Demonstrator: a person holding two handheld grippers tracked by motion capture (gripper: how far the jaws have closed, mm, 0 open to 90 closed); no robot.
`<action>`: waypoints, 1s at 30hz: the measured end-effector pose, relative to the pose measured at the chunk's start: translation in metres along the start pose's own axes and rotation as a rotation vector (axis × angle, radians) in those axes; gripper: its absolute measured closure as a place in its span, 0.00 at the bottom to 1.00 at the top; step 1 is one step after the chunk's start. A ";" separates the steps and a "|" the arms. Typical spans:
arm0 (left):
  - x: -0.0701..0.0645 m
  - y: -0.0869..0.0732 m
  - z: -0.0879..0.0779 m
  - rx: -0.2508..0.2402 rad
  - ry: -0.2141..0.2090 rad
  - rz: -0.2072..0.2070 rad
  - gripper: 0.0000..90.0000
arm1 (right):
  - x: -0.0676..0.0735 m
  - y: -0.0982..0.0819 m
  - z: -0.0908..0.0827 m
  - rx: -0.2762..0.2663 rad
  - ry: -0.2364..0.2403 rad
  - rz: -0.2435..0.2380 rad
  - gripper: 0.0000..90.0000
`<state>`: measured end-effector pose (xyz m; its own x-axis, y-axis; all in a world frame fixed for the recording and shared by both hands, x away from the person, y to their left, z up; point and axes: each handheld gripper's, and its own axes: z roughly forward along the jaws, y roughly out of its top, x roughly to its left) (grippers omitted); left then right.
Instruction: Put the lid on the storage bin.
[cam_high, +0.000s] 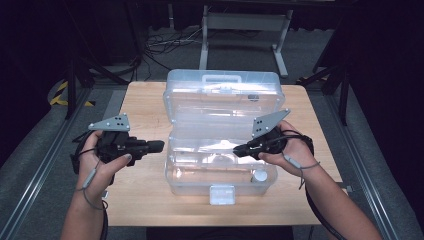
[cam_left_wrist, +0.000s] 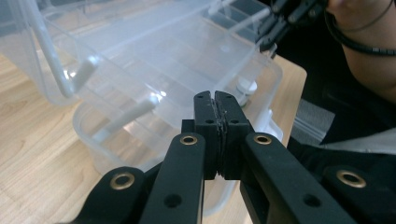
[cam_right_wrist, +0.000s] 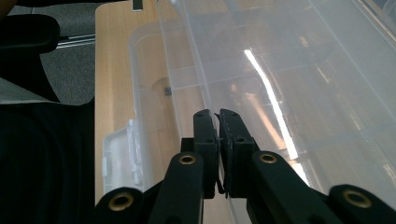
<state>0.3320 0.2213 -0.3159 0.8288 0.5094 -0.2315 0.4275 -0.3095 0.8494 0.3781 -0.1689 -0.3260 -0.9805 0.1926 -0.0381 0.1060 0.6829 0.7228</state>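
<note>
Table (cam_high: 145, 200): wooden, bears the box at its middle.
Clear plastic box (cam_high: 220, 175): lid (cam_high: 222, 95) thrown back; a clear tray (cam_right_wrist: 280, 93) raised over the base; a small white round piece (cam_high: 259, 175) in the front right corner.
Right gripper (cam_high: 239, 149): jaws clenched on the tray's thin front edge; hand level, pointing inward.
Left gripper (cam_high: 159, 145): jaws pressed together, nothing between; held just left of the box, apart from it.

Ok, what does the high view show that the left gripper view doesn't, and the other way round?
High view: the left gripper from outside, beside the clear storage box, plus floor cables and a white stand behind. Left gripper view: its own jaws close up, shut on nothing. Shared: the box, the wooden table, and the right gripper clamping the clear tray.
</note>
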 end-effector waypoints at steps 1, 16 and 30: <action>0.001 0.001 0.001 -0.008 -0.001 -0.006 0.99 | 0.001 0.000 0.000 0.000 0.000 -0.002 0.96; 0.005 0.012 0.021 -0.071 0.079 -0.061 0.99 | 0.010 -0.008 0.002 -0.013 -0.016 0.009 0.95; 0.010 0.009 0.024 -0.045 0.069 -0.093 1.00 | 0.022 -0.011 -0.009 -0.064 -0.046 0.046 0.86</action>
<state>0.3530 0.2045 -0.3215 0.7587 0.5886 -0.2790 0.4838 -0.2224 0.8465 0.3535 -0.1780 -0.3288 -0.9661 0.2559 -0.0341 0.1389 0.6266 0.7668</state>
